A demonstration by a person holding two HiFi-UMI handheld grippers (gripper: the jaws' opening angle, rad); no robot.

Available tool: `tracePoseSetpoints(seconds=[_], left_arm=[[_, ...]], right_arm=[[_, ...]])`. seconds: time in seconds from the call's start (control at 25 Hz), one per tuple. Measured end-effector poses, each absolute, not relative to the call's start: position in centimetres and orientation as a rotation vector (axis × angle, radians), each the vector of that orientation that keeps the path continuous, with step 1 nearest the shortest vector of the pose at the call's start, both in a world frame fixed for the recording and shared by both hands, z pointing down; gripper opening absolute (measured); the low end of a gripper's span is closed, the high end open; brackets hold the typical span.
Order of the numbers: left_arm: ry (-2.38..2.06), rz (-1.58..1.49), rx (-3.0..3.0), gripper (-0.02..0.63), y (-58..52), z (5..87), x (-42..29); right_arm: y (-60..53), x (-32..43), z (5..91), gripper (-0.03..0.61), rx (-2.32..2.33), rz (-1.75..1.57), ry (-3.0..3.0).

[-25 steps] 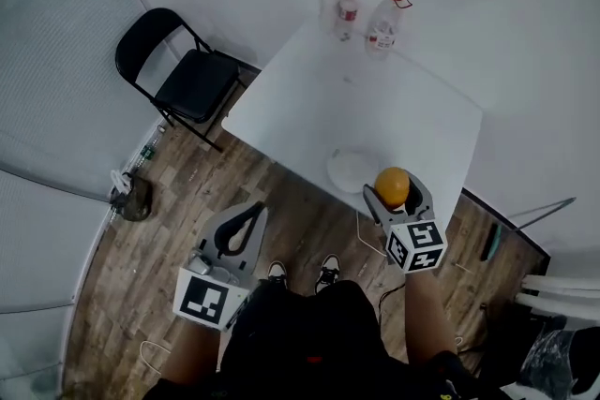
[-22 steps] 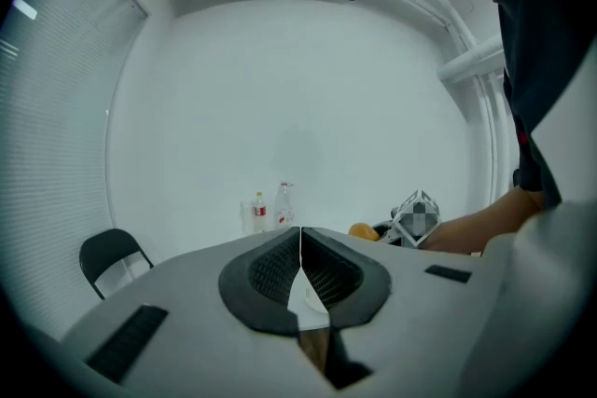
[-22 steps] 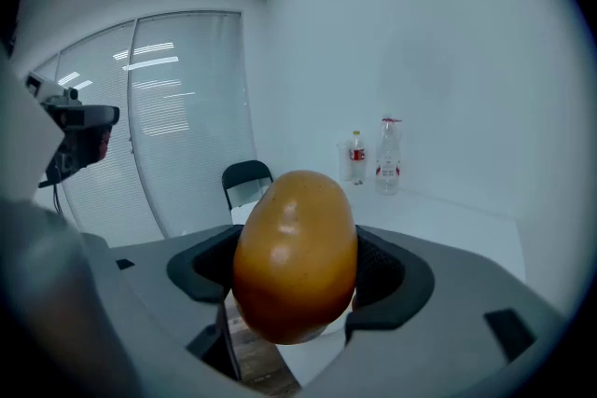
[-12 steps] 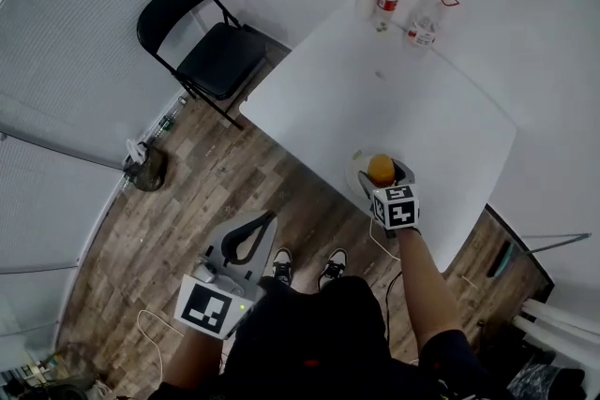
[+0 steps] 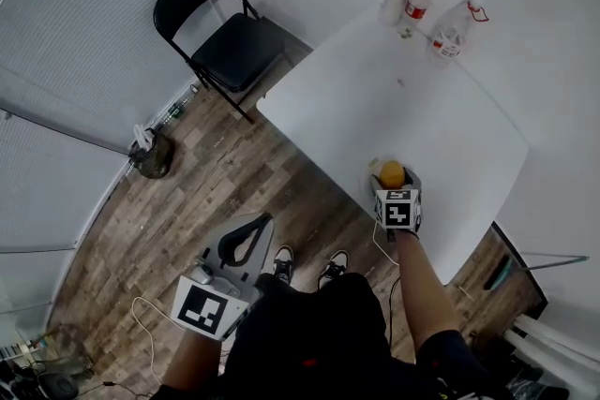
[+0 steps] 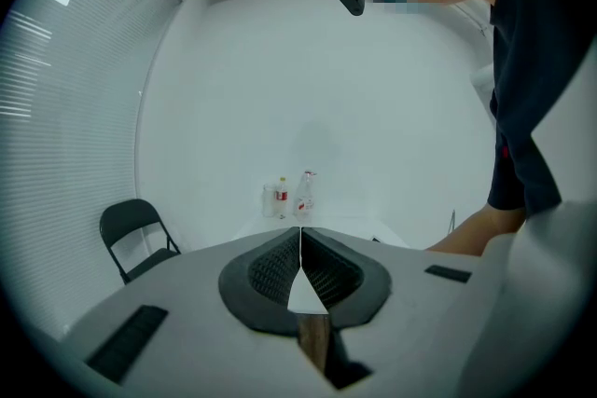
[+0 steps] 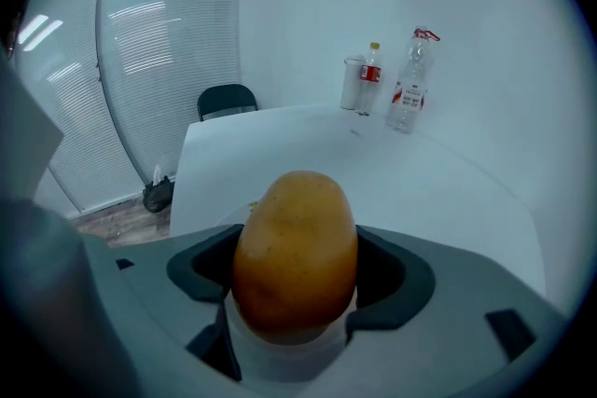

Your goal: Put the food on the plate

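Food [image 5: 391, 174] sits clamped in right gripper [image 7: 297, 280] above table [image 5: 450, 122].

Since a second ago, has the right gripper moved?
Yes. The right gripper, holding the food, shifted left from beside the plate to over it.

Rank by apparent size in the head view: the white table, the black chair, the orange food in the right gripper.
1. white table
2. black chair
3. orange food
The chair stands on the floor, farther from the camera than the other two, yet the order is plain.
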State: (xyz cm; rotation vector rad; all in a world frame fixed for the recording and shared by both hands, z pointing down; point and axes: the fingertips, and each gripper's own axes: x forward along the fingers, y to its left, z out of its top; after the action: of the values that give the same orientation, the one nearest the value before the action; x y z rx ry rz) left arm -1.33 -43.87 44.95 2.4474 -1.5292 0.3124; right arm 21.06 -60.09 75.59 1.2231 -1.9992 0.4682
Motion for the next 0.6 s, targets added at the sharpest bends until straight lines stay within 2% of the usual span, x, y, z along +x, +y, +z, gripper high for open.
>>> tracePoseSetpoints(seconds=[0.28, 0.6], left_arm=[[-1.474, 0.322, 2.458, 0.023, -44.0, 45.3, -1.7], [-1.356, 0.249, 2.567, 0.023, -43.8, 43.7, -1.0]], right_arm=[[-59.6, 20.7, 73.0, 0.369, 1.265, 0.523, -2.064], [-55.8, 23.3, 57.9, 0.370, 1.585, 0.447, -2.243]])
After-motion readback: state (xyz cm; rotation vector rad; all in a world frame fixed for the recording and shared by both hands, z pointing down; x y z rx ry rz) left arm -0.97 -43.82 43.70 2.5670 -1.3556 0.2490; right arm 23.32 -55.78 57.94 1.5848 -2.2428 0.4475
